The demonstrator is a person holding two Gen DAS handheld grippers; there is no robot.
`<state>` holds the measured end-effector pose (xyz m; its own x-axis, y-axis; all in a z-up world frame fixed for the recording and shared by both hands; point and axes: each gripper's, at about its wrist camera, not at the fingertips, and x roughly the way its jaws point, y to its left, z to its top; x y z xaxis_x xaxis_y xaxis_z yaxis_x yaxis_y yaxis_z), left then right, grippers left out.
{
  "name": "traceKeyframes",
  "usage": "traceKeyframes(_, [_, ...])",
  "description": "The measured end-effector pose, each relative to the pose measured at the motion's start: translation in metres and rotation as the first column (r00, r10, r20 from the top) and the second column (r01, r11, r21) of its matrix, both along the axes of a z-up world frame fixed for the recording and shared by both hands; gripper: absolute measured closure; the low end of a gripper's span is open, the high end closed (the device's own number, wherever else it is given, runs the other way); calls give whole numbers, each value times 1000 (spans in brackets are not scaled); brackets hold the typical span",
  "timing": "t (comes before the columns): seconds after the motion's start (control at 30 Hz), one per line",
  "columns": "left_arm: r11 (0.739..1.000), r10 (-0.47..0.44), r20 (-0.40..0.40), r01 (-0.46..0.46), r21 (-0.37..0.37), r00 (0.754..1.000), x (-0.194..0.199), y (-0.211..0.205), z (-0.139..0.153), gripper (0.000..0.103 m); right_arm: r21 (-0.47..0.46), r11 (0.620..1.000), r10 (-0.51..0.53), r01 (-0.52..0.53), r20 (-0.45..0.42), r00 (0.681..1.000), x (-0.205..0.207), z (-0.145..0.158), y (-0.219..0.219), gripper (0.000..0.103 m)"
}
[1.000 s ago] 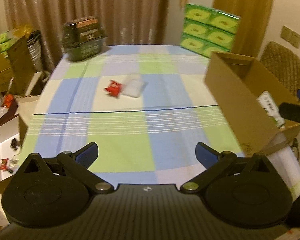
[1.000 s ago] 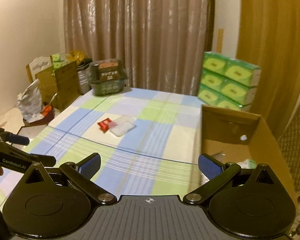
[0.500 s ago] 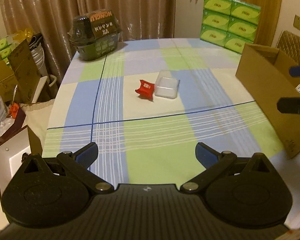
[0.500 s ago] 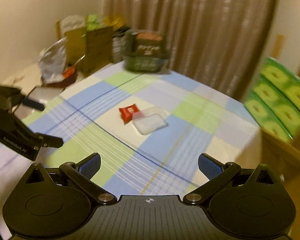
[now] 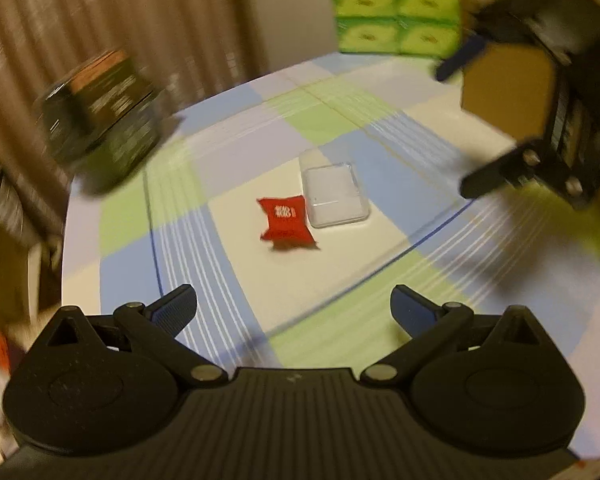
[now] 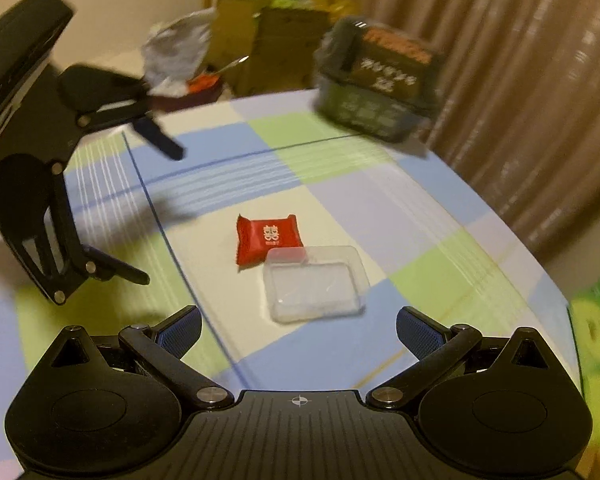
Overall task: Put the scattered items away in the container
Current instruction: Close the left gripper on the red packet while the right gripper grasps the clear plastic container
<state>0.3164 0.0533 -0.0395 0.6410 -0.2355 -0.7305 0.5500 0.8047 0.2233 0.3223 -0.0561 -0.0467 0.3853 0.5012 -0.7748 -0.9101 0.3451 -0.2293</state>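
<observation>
Both grippers have swung in toward the middle of the table since half a second ago, and the red sachet and clear box now loom larger in each wrist view. Left gripper (image 5: 294, 308) hangs over the checked tablecloth (image 5: 220, 264) with fingers spread wide, holding nothing; right gripper (image 6: 298, 330) does likewise, released and empty, with the clear plastic box (image 6: 314, 284) just ahead of its fingertips. A red sachet (image 5: 286, 220) with white characters lies touching the box's edge. Beyond them sit a dark basket (image 6: 376, 92) with orange lettering too blurred to read, the brown cardboard box (image 5: 504, 92) at the table's right, stacked green tissue packs (image 5: 396, 4) and brown curtains (image 6: 520, 80).
</observation>
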Motion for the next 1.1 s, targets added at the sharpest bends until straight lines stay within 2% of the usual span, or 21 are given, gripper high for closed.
traceKeyframes(0.13, [989, -139, 12, 138, 60, 990, 24, -6, -18, 2, -54, 995, 88, -87, 13, 996, 19, -11, 13, 2])
traceKeyframes(0.2, [981, -184, 16, 183, 62, 983, 36, -8, -23, 2, -68, 992, 103, -102, 6, 995, 27, -17, 19, 2])
traceKeyframes(0.37, [981, -193, 5, 193, 1, 981, 69, -7, -24, 5, -100, 984, 149, -149, -5, 989, 42, -26, 31, 2])
traceKeyframes(0.5, [967, -252, 5, 252, 44, 968, 84, -15, -28, 13, -126, 970, 208, -207, -8, 978, 48, -30, 41, 2])
traceKeyframes(0.63, [939, -331, -16, 331, 93, 943, 89, -24, -35, 14, -159, 961, 223, -226, -37, 974, 58, -38, 51, 2])
traceKeyframes(0.7, [925, -359, -30, 360, 119, 933, 92, -27, -39, 19, -172, 959, 220, -226, -54, 974, 64, -43, 54, 2])
traceKeyframes(0.77, [921, -368, -43, 370, 124, 929, 96, -28, -42, 24, -171, 958, 221, -231, -74, 972, 68, -47, 56, 2])
traceKeyframes(0.87, [924, -364, -47, 367, 110, 930, 101, -26, -44, 24, -172, 957, 221, -235, -97, 970, 71, -52, 59, 3])
traceKeyframes(0.9, [926, -360, -47, 363, 103, 932, 102, -26, -45, 24, -171, 957, 218, -233, -103, 970, 72, -53, 59, 6])
traceKeyframes(0.93, [928, -358, -50, 361, 94, 933, 104, -25, -45, 24, -169, 959, 210, -227, -114, 971, 74, -54, 60, 19])
traceKeyframes(1.1, [930, -355, -59, 359, 79, 933, 107, -23, -44, 28, -146, 972, 162, -183, -146, 976, 76, -51, 54, 19])
